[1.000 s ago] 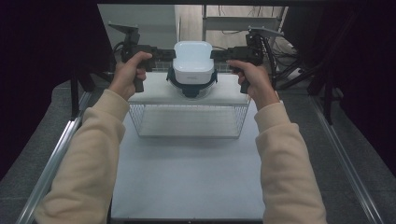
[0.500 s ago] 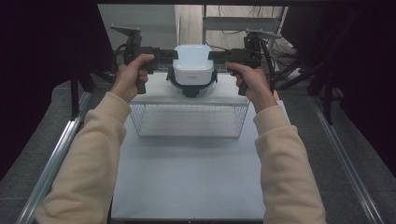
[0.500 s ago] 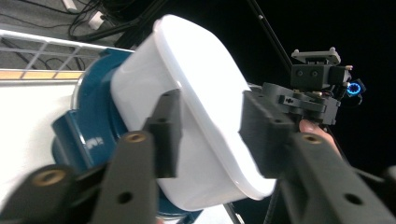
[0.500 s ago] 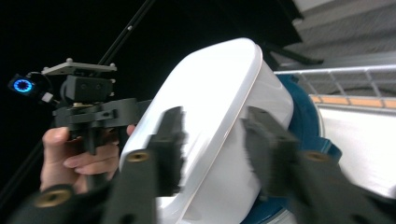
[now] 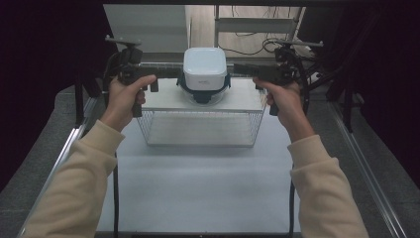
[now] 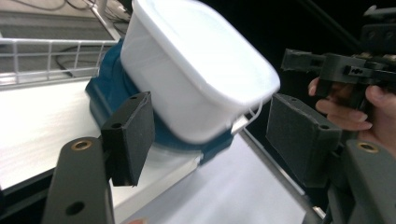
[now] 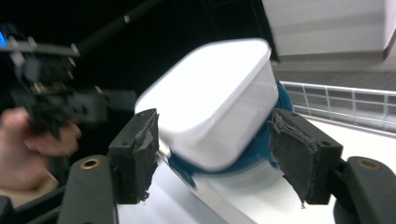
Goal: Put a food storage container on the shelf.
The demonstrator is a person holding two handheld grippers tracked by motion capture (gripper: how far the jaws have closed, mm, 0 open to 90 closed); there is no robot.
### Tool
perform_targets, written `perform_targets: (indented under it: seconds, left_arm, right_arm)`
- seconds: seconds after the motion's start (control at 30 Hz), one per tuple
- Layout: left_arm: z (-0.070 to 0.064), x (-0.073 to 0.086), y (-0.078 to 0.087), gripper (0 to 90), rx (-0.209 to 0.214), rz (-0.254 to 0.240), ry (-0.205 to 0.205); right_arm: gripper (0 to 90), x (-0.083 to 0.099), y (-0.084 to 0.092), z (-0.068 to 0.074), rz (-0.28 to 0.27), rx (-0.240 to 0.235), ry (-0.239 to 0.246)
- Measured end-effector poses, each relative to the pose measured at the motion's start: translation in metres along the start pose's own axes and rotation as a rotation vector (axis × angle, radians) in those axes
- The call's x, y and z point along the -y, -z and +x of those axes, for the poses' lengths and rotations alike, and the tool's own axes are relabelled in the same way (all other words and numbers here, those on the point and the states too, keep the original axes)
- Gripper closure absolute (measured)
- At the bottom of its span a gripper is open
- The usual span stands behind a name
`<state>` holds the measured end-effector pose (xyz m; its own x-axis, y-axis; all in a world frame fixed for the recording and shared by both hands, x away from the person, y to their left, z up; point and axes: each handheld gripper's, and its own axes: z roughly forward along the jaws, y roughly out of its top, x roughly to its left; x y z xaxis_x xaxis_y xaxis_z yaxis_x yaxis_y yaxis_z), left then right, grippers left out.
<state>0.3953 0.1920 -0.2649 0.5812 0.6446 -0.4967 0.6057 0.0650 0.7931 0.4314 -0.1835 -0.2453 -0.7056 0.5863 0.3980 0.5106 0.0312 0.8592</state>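
Both hand-held grippers drawn back – jaws opening, white box (image 5: 205,68) released

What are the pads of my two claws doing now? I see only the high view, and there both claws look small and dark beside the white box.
Observer: In the left gripper view the left claw has just been opening. Its pads stand clear of the white box, and nothing is gripped between them.
Operator: And the right one?
Observer: The right claw has just been opening too. The box sits ahead of its pads, and they do not touch it.
Operator: Are the pads in good state?
Observer: In the right gripper view the foam of one pad is torn at its edges.
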Motion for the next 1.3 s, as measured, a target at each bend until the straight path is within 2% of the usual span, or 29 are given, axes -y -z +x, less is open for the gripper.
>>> perform_targets:
  seconds: [0.07,0.13,0.23,0.3,0.47,0.7,0.83,0.9,0.97,1.1,1.23,1.3]
  left_arm:
    - [-0.001,0.006,0.007,31.1,-0.003,-0.006,-0.008]
    - [-0.003,0.013,0.013,30.9,-0.023,-0.010,-0.031]
    - [-0.006,0.026,0.021,30.9,-0.048,-0.015,-0.077]
    - [-0.009,0.038,0.024,30.9,-0.044,-0.016,-0.098]
    - [-0.012,0.071,0.024,30.6,-0.041,0.004,-0.142]
    - [-0.013,0.111,0.023,29.7,-0.075,0.028,-0.195]
    - [-0.011,0.132,0.021,29.2,-0.109,0.055,-0.226]
    - [-0.011,0.142,0.020,29.1,-0.113,0.068,-0.242]
    - [-0.011,0.152,0.019,29.0,-0.115,0.067,-0.245]
    - [-0.010,0.173,0.017,28.6,-0.112,0.079,-0.237]
    - [-0.005,0.196,0.008,27.2,-0.129,0.138,-0.227]
    - [-0.001,0.207,0.006,25.9,-0.146,0.150,-0.220]
  right_arm:
    - [29.6,0.008,0.004,0.006,0.017,0.025,0.067]
    - [29.1,0.016,0.009,0.011,0.024,0.043,0.109]
    - [28.3,0.028,0.014,0.017,0.031,0.051,0.144]
    - [28.1,0.037,0.018,0.021,0.029,0.046,0.159]
    - [27.9,0.063,0.026,0.030,0.029,0.097,0.241]
    - [28.1,0.098,0.034,0.028,0.019,0.076,0.233]
    - [28.2,0.119,0.039,0.024,0.023,0.072,0.224]
    - [28.2,0.130,0.042,0.023,0.023,0.078,0.227]
    - [28.2,0.140,0.046,0.022,0.026,0.086,0.236]
    - [28.2,0.160,0.052,0.018,0.024,0.091,0.222]
    - [28.2,0.179,0.056,0.014,0.042,0.098,0.204]
    - [28.1,0.188,0.057,0.010,0.059,0.111,0.207]
